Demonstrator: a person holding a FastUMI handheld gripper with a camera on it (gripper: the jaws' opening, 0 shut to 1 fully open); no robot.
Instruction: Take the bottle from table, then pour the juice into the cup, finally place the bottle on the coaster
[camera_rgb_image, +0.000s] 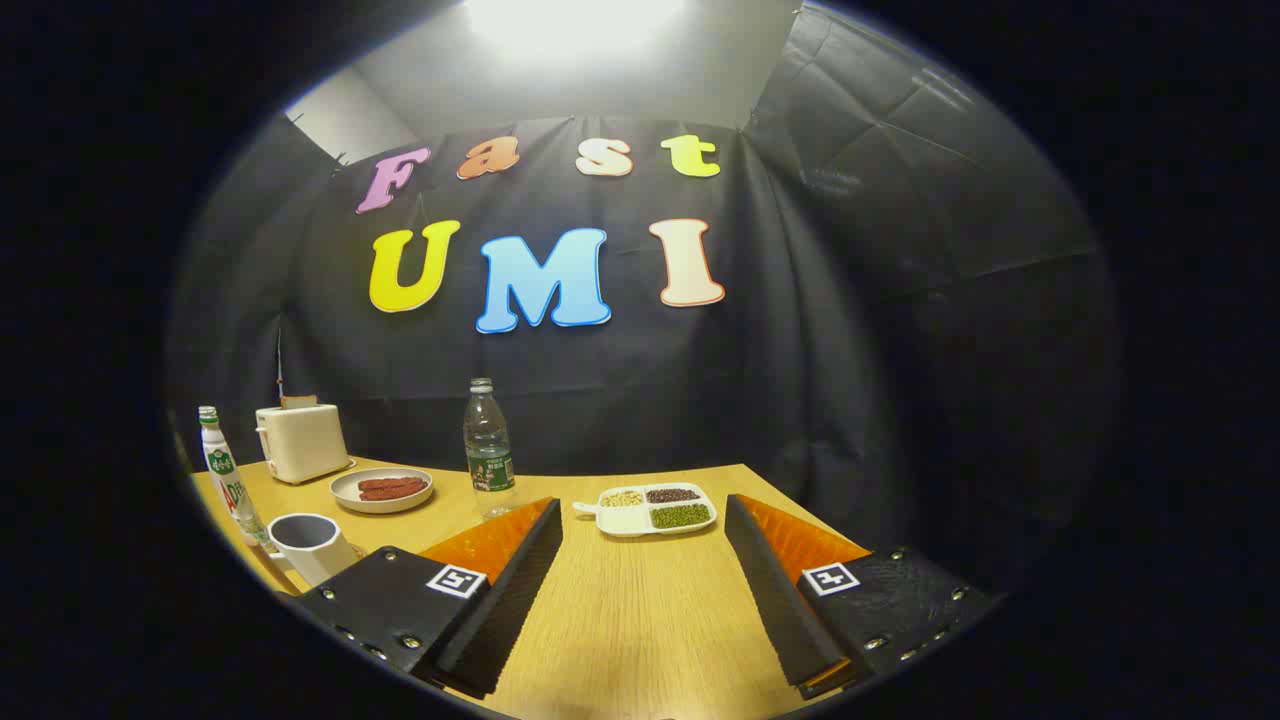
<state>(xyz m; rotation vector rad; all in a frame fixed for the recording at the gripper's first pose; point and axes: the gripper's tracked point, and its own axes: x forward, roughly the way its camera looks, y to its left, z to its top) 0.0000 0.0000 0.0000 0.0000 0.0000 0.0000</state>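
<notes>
Opening step, bottle not yet taken: gripper (643, 520) held wide apart and empty over the table (640, 620); juice bottle (226, 478) stood far left beside the cup (310, 545), toward which a leftward reach is called for.

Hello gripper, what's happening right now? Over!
Gripper open, holding nothing. Clear bottle upright just beyond the left finger, untouched. Cup off to the left. Bare table between the fingers. Over.
</notes>
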